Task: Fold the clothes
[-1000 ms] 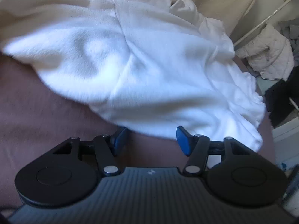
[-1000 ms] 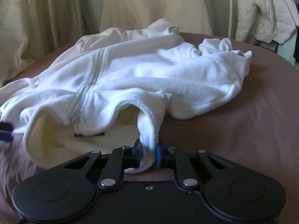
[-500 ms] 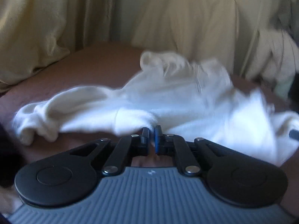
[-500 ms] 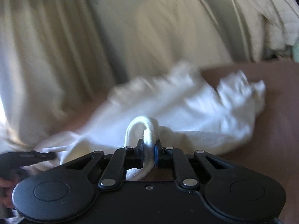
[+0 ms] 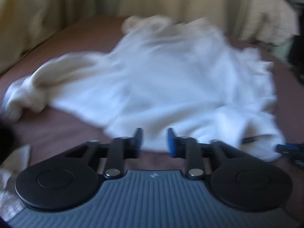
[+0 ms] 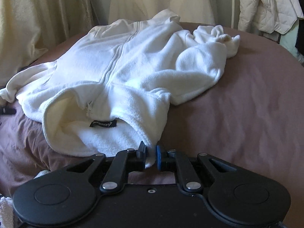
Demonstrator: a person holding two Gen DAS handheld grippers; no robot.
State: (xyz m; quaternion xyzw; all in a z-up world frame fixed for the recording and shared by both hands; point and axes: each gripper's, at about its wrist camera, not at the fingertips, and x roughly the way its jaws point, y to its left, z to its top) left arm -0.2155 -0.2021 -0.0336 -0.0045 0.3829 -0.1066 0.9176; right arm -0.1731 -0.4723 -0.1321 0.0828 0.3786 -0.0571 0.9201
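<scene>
White fleece jacket spread, rumpled and unfolded, on the brown bed, filling the centre of both views. In the right wrist view its zip runs from the collar opening with the black label at lower centre up to the hem at upper centre, so the long axis lies along the line of sight, collar nearest the camera; one sleeve is bunched at upper right, the other trails to the left edge. The right hand-held gripper pinches the collar edge at lower centre. The left hand-held gripper stands with jaws apart and nothing between them, just short of the garment's near edge; its view is motion-blurred. Half a second ago those jaws were closed at the fabric and the jacket hung lifted; now it rests flat, which suggests a spreading move just completed, with smoothing and sleeve folds judged to be ahead. A quilted coat hangs at upper right, before pale curtains.
</scene>
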